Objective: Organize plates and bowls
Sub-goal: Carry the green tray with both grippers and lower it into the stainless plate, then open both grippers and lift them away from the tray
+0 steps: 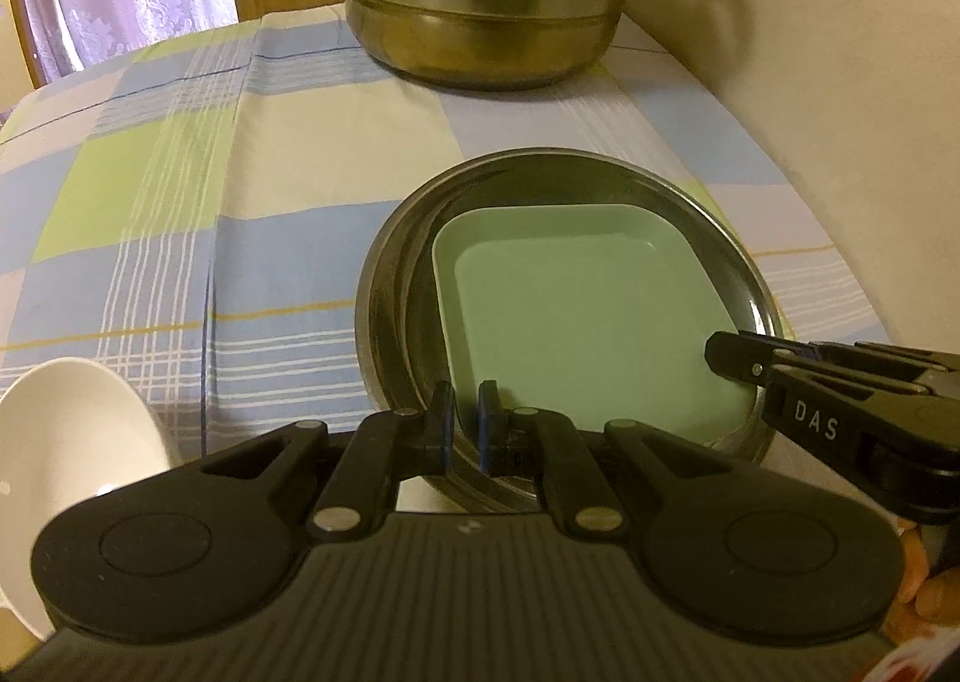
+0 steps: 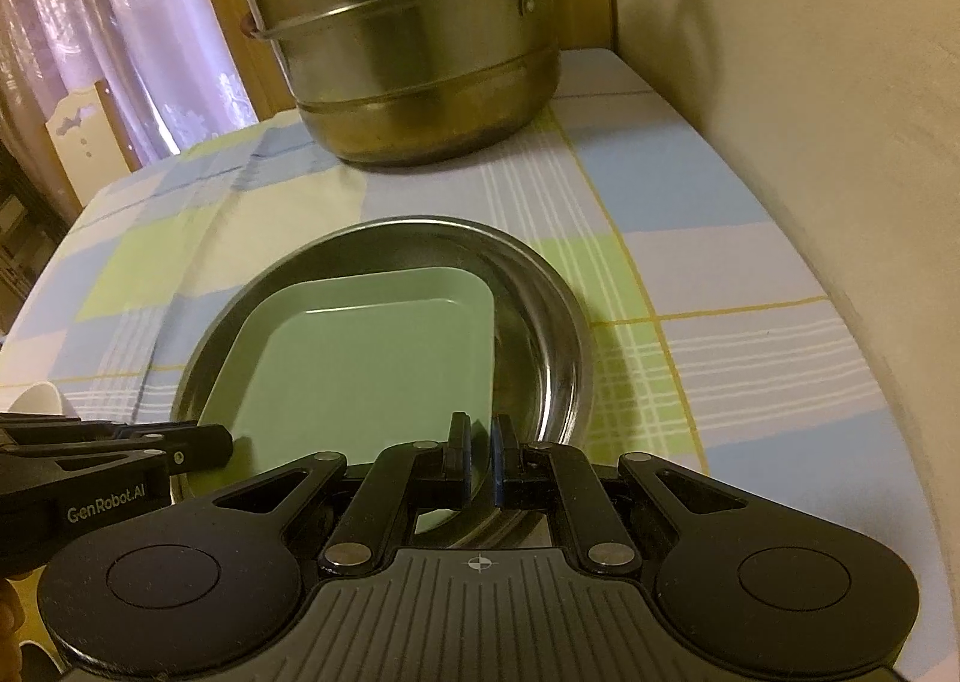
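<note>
Currently, you are holding your left gripper (image 1: 467, 423) over the near rim of the round metal plate (image 1: 744, 268); its blue-padded jaws are standing narrow, nearly together, with only the rim showing behind the slit, and a grip on it cannot be confirmed. Your right gripper (image 2: 478, 457) is sitting likewise, jaws drawn close, at the lower centre of its own view, above the near edge of the same metal plate (image 2: 540, 274). In the left wrist view, that right gripper (image 1: 729, 359) is entering from the right edge, its tip lying over the near right corner of the green square plate (image 1: 576, 316).

The green square plate (image 2: 372, 358) is lying inside the metal plate, pushed toward its left wall in the right wrist view, leaving bare metal along the right side.

A white bowl (image 1: 66, 442) is sitting at the lower left of the left view, well apart from the metal plate. A steel steamer pot (image 1: 480, 10) is occupying the top centre, near the wall (image 1: 840, 82) on the right.

The checked tablecloth (image 1: 210, 190) is lying open across the middle and left of both views; on the right, the table edge is running close beside the wall.
</note>
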### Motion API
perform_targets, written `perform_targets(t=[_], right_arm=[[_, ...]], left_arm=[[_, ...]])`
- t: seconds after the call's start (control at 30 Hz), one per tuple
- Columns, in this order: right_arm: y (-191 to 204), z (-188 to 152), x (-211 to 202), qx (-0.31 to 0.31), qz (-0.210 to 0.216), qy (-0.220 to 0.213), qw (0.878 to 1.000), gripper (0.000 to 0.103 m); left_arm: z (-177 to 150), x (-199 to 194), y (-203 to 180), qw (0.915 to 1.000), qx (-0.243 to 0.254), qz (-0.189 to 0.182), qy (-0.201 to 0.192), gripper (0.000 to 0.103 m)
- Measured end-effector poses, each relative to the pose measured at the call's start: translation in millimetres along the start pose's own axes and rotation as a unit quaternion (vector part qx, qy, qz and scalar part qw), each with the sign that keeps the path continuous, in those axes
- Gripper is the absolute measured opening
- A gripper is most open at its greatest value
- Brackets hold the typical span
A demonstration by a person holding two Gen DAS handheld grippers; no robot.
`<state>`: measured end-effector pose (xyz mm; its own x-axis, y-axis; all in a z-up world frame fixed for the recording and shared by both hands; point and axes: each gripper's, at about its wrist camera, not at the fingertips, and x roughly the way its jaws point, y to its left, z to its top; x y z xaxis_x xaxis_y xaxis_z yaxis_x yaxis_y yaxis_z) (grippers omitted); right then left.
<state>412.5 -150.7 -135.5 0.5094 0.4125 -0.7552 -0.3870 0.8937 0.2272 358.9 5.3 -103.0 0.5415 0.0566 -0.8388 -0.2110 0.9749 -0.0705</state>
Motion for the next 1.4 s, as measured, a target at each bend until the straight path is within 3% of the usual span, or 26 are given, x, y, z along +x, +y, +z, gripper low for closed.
perform_targets(t=[0.73,1.13,1.4], right_arm=[[2,4,-6,-0.005,-0.001,-0.003,1.000,0.007],[-2,-8,-48,0.010,0.033,-0.017,0.999,0.007],[-5,-26,-88,0.012,0.052,-0.021,0.998,0.007]], left_arm=[[4,-5,-1,0.9999,0.006,0.006,0.006,0.009],[-13,-54,-6,0.9999,-0.003,0.009,-0.007,0.019],[-38,-91,-16,0.9999,-0.006,0.009,-0.010,0.020]])
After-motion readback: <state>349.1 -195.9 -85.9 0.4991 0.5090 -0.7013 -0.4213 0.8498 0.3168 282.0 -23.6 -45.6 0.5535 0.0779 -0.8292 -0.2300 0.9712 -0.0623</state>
